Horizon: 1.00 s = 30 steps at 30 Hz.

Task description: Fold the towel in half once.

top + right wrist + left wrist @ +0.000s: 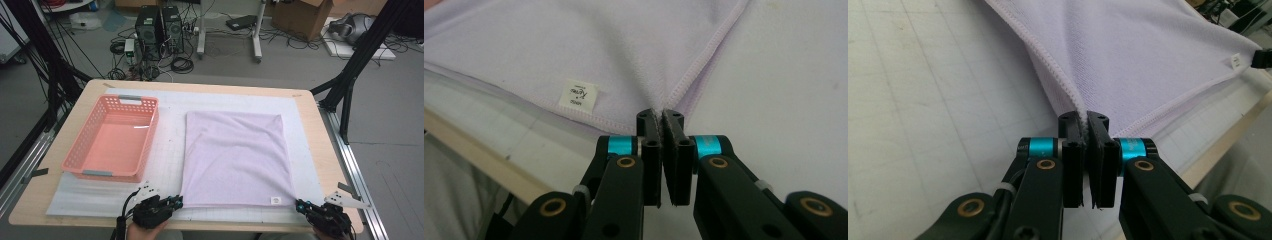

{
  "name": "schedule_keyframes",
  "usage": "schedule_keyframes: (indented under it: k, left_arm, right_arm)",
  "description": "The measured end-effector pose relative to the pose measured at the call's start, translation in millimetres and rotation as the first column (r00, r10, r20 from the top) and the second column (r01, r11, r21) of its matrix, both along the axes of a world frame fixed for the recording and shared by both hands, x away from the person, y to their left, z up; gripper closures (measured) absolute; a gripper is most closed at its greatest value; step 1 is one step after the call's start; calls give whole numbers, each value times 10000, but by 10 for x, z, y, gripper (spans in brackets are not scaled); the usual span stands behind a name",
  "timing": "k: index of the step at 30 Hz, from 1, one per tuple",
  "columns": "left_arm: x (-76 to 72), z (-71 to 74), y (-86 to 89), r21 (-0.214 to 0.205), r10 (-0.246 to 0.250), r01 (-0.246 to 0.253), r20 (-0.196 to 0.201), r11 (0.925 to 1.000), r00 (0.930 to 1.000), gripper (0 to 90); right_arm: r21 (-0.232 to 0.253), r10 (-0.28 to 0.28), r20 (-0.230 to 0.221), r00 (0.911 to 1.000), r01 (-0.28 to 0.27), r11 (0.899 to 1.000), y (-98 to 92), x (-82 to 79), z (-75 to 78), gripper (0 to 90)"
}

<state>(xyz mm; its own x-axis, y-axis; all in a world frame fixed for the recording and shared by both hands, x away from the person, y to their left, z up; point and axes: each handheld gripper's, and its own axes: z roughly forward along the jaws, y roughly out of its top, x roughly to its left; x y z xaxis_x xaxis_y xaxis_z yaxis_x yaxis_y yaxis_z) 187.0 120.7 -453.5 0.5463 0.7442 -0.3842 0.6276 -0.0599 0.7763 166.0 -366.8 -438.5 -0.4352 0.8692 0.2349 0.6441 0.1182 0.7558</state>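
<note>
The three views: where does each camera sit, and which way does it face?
High view: above the near edge, facing forward and down on the table; both hands show.
Left gripper view: on the left tongs, facing the towel.
Right gripper view: on the right tongs, facing the towel's label.
Shared: both gripper views show the lilac towel, pinched at a near corner.

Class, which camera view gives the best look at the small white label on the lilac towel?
The right gripper view: the label sits close and large, its writing visible, near the towel hem. The high view shows it as a tiny white square by the near right corner; the left gripper view shows it small and far off.
</note>
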Motion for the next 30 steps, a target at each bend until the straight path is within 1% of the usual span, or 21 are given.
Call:
schedule_keyframes:
  k: [1,2,3,4,5,7,8,9,11,13,14,16,18,19,22,23,24,26,28,29,30]
  left_arm:
    - [-13,4,8,-14,-32,32,-23,10000,10000,853]
    - [-29,7,13,-93,-47,46,-62,9999,10000,853]
    - [-48,8,19,-155,-71,69,-91,9999,9999,853]
    - [-65,9,25,-151,-179,177,-123,9997,9998,854]
    - [-82,10,27,-81,-209,208,-87,9998,9997,854]
    - [-96,13,10,-98,-168,170,128,9998,9998,849]
    - [-96,19,0,-81,-119,121,300,9999,9995,845]
    - [-88,26,-9,-5,-63,64,367,10000,9993,844]
    - [-71,34,-13,-79,110,-107,396,9999,9992,844]
    - [-53,34,-7,-149,106,-101,355,9998,9993,837]
    - [-44,29,2,-208,162,-155,345,9997,9993,817]
    - [-22,21,21,-229,464,-457,298,9987,9985,754]
    - [3,6,38,-300,714,-707,237,9970,9972,629]
    - [13,-4,39,-335,732,-725,216,9968,9971,611]
    - [19,-15,18,-369,621,-609,333,9975,9975,557]
    - [14,-13,11,-318,513,-501,390,9982,9979,555]
    - [10,-13,6,-255,413,-400,534,9989,9977,550]
    - [-3,-11,0,-164,182,-171,704,9997,9974,549]
    - [-13,-12,-2,-88,-11,18,852,10000,9964,549]
    - [-15,-14,-6,-58,-69,74,853,10000,9963,550]
    - [-16,-17,-6,68,-113,107,909,9999,9958,551]
  right_arm:
    - [-162,78,117,9999,-77,9998,3,-39,20,870]
    - [-237,133,121,9998,-130,9996,11,-85,39,870]
    - [-231,134,62,9999,-132,9996,15,-137,56,870]
    - [-210,168,101,9998,-166,9996,8,-180,63,870]
    - [-230,201,138,9997,-198,9995,-4,-215,65,870]
    - [-271,172,296,9994,-164,9995,-15,-229,53,855]
    - [-290,161,392,9991,-150,9995,-15,-202,45,852]
    - [-313,139,464,9988,-124,9994,-8,-157,39,852]
    - [-302,109,587,9982,-91,9995,6,-62,40,856]
    - [-225,11,650,9979,3,9997,17,6,55,858]
    - [-116,-30,641,9979,37,9999,14,39,61,858]
    - [-115,-191,669,9976,200,9997,10,99,61,858]
    - [102,-379,574,9976,374,9992,-2,159,33,852]
    - [223,-466,611,9970,453,9987,-7,190,12,852]
    - [547,-742,522,9959,713,9960,-1,304,-30,852]
    - [498,-779,534,9955,752,9959,15,348,-31,853]
    - [363,-835,636,9945,813,9960,36,399,-29,853]
    - [37,-1146,661,9912,1146,9934,68,505,-23,854]
    - [-84,-1579,648,9853,1588,9873,59,609,-23,855]
    - [-119,-1873,645,9802,1885,9820,47,655,-23,854]
    - [-294,-2130,703,9745,2154,9761,29,693,-30,853]
